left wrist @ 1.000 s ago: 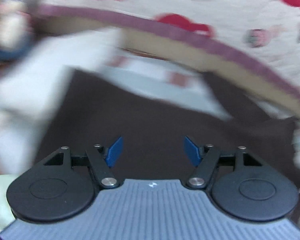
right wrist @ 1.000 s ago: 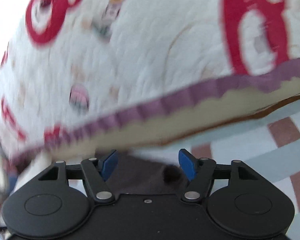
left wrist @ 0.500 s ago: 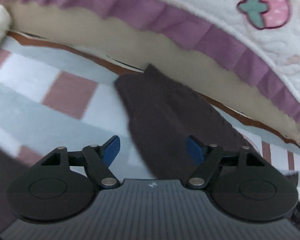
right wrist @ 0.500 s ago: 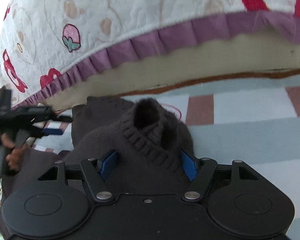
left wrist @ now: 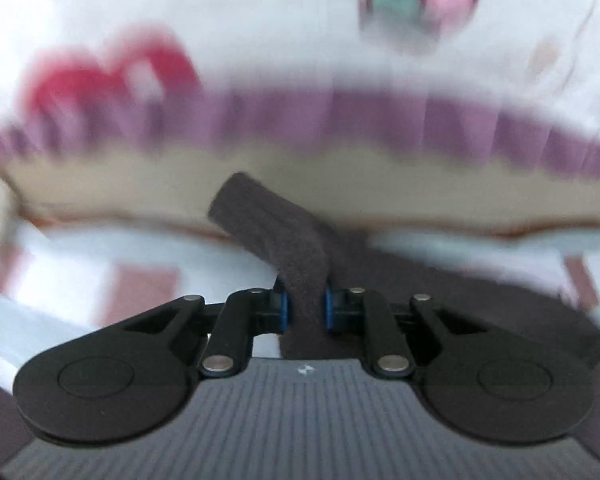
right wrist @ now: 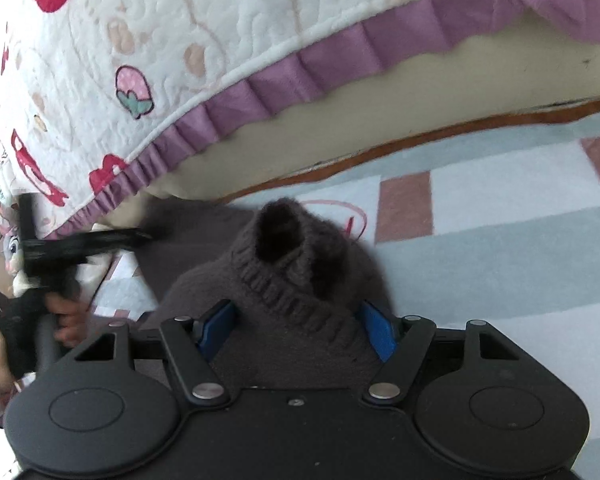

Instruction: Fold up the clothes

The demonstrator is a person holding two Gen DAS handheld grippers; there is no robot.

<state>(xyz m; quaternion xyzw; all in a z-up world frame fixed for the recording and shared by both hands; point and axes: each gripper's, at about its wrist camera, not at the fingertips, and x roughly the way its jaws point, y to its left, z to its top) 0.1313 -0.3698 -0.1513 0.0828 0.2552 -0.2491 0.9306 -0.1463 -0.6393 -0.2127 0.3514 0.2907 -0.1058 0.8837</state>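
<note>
A dark brown knitted sweater lies on a checked blue, white and reddish sheet. In the left wrist view my left gripper (left wrist: 304, 306) is shut on a strip of the sweater (left wrist: 276, 236), which sticks up and bends left. In the right wrist view my right gripper (right wrist: 296, 328) is open, its blue pads on either side of the sweater's ribbed collar (right wrist: 284, 248) without pinching it. The left gripper (right wrist: 84, 242) shows blurred at the left of that view, at the sweater's far edge.
A white quilt (right wrist: 172, 56) with red prints, strawberries and a purple frill hangs over a beige mattress edge (right wrist: 340, 136) just behind the sweater. The checked sheet (right wrist: 500, 240) spreads to the right. A stuffed toy (right wrist: 10, 240) sits at far left.
My left gripper has closed on the sweater's strip and lifted it; it was open half a second ago. My right gripper has stayed open around the collar.
</note>
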